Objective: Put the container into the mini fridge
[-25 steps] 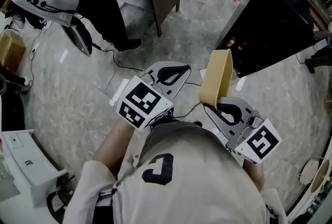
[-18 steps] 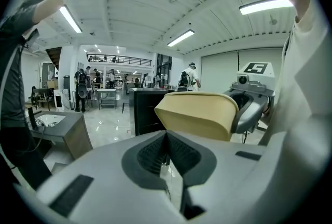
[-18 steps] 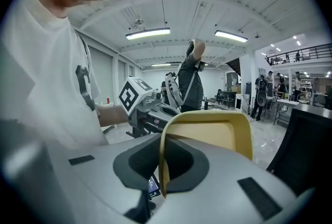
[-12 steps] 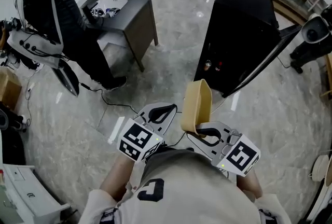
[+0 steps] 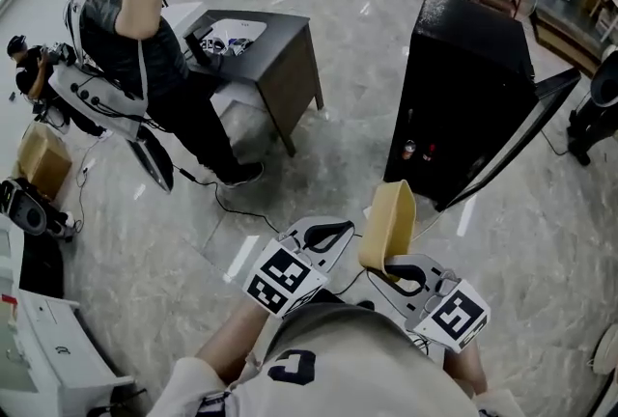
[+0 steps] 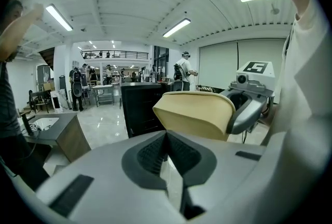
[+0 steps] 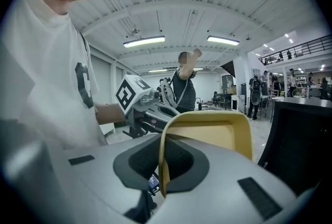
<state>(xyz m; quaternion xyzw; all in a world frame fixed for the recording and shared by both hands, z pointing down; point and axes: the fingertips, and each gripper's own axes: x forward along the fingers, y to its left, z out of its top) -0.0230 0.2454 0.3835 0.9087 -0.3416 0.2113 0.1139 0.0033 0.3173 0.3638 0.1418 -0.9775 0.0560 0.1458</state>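
Tan plastic, smooth and matt, sits in our right gripper (image 7: 163, 162): the ribbed dark pads are clenched on one thin wall of the container (image 5: 388, 220). It is a shallow, round-cornered tub with a raised rim, and it stands on edge above the jaws. Its long axis points up and away from us. Just to its left, our left gripper (image 6: 165, 139) has its jaws pressed together with nothing between them, so the right hand alone carries the load.

Pale, glossy marbled floor (image 5: 338, 150) lies between us and the target. The mini fridge (image 5: 468, 82) stands far from the container and slightly to the right, well apart from it. It is a boxy black cabinet, and its door (image 5: 521, 130) is swung out to the right. The dark front appears to face us, so we judge that the tub must travel forward, open end leading, with the right hand nearer. Far left, a person (image 5: 145, 48) stands beside a dark desk (image 5: 270, 43).
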